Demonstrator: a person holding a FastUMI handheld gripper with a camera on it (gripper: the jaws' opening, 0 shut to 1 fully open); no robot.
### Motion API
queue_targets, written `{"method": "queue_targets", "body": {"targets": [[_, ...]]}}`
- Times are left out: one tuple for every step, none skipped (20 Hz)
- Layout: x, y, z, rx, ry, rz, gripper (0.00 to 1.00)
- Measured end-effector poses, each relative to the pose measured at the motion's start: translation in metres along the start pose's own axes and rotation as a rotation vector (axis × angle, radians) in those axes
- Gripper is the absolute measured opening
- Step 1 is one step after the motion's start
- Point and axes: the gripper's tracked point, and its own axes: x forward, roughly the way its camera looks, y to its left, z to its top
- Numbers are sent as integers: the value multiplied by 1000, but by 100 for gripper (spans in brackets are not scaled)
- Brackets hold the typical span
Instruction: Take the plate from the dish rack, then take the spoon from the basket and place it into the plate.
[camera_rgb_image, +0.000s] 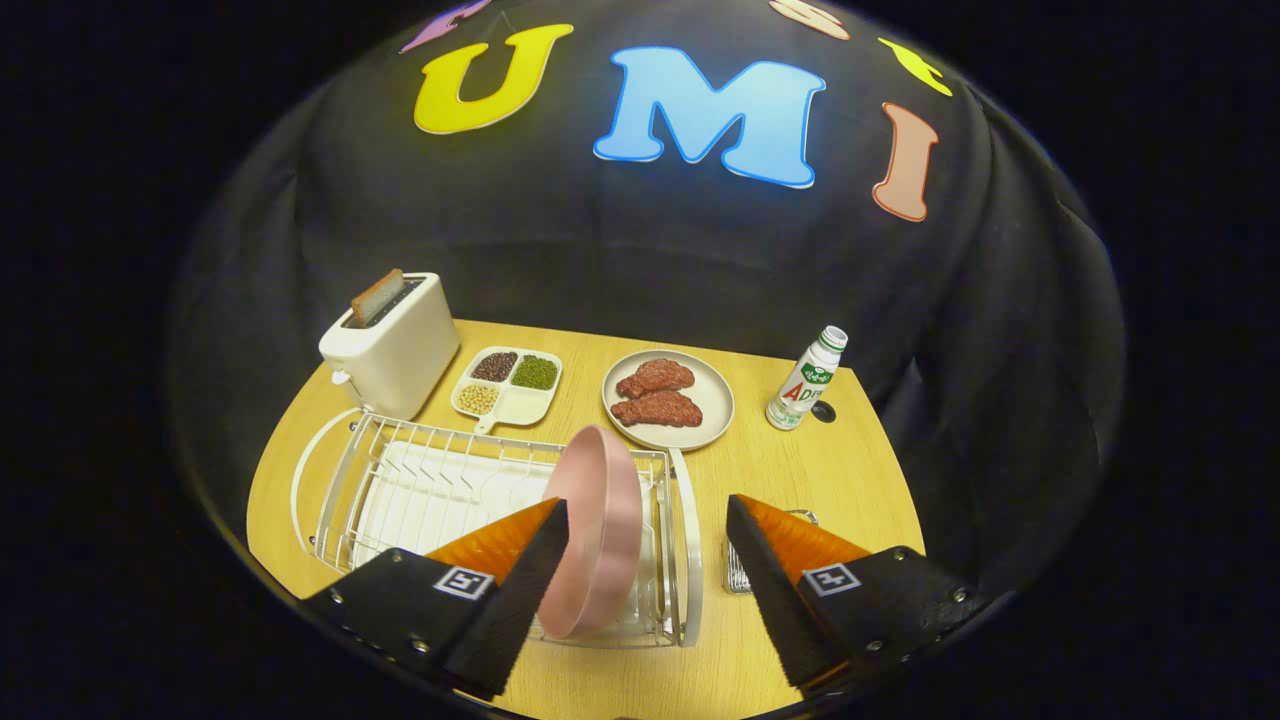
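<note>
A hand-held two-finger gripper (648, 560) with black foam pads and orange wedge backs hovers above a round, light wooden table (800, 480). Its fingers are spread wide apart and grip nothing.

The task's first thing, a round pink plate (597, 530), stands on edge in the near right end of a white wire dish rack (400, 490). The left finger's pad (520, 580) overlaps the plate's left side, while the right finger sits well to the plate's right — so the plate is not centred between them.

The step in hand appears to be reaching for the plate. To do it well, the gripper likely needs to shift left until the upper rim lies between both pads, come down squarely over that rim, close firmly, then lift straight up so the plate clears the rack's wires without snagging.

A small wire basket (735, 572) lies just beside the rack, mostly hidden behind the right finger; no spoon can be made out in it.

Counted: one pink plate, one rack, one basket. Beyond the rack are one white toaster (395, 350) holding one slice of toast, one white divided dish (508, 388) with three fillings — dark, green and pale — one beige plate (668, 400) bearing two reddish meat pieces, and one small white bottle (806, 380).
</note>
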Motion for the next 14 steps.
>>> {"method": "queue_targets", "body": {"targets": [[8, 0, -3, -3, 38, -16, 85], [12, -1, -7, -17, 75, -36, 84], [16, -5, -13, -30, 113, -76, 84], [17, -3, -14, -31, 140, -87, 76], [24, -4, -17, -22, 169, -109, 61], [29, -6, -19, -26, 187, -137, 55], [28, -6, -19, -39, 194, -156, 53], [29, -8, -17, -34, 201, -192, 53], [28, -3, -18, -30, 202, -199, 36], [33, -5, -18, -43, 199, -208, 18], [33, -2, -16, -53, 203, -213, 14], [33, 0, -17, -53, 209, -218, 13], [33, 1, -16, -59, 214, -220, 9], [30, 1, -16, -54, 223, -224, 9]]}}
